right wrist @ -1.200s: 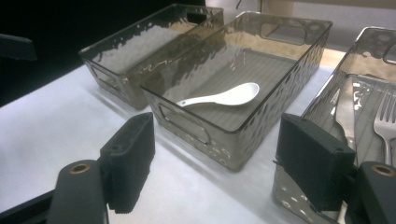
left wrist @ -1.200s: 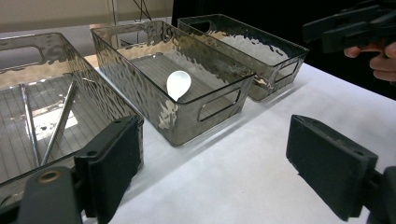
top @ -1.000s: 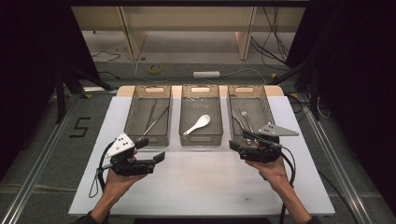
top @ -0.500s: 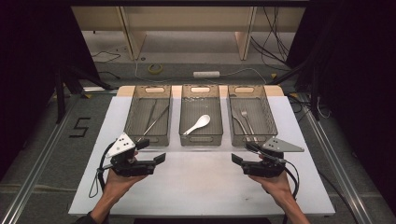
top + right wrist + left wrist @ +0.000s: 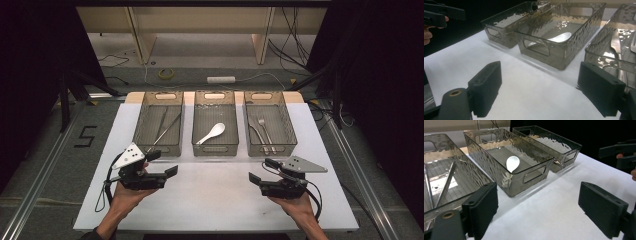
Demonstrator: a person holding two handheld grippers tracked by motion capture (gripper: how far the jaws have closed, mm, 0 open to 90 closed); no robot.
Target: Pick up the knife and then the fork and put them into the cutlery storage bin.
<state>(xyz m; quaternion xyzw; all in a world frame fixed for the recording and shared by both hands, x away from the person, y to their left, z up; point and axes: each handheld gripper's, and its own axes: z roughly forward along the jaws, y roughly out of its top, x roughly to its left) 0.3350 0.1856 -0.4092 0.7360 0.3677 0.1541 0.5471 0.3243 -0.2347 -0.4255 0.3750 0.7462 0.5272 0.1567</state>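
While the left gripper [image 5: 162,172] sits where it was a second ago, at lower left of the high view just below the left bin [image 5: 159,124], we see that the right gripper [image 5: 260,175] has pulled back. A second ago it was up against the front edge of the right bin [image 5: 270,124]; half a second ago it had dropped toward the bottom of the frame, and now it rests at lower right on the white table [image 5: 215,200], apart from that bin.

Both claws are wide open and empty. In the left gripper view the jaws stand far apart with only bare white surface between them; same in the right gripper view.

Contents, as we see them: white spoon [image 5: 211,133] lies in the middle bin [image 5: 215,122], centre of the high view, bowl toward the upper right. The same spoon [image 5: 512,163] shows upper-middle in the left gripper view, and its bowl [image 5: 562,37] shows through the bin wall in the right gripper view. Chopsticks [image 5: 164,127] lie in the left bin, and a fork and knife [image 5: 262,134] in the right bin.

Our reading: the pull-back with an empty claw looks like a finished drop into the right bin. Nothing loose is left on the table, so we judge the sorting done or close to it, hands going to rest. We can't tell if more items are coming.
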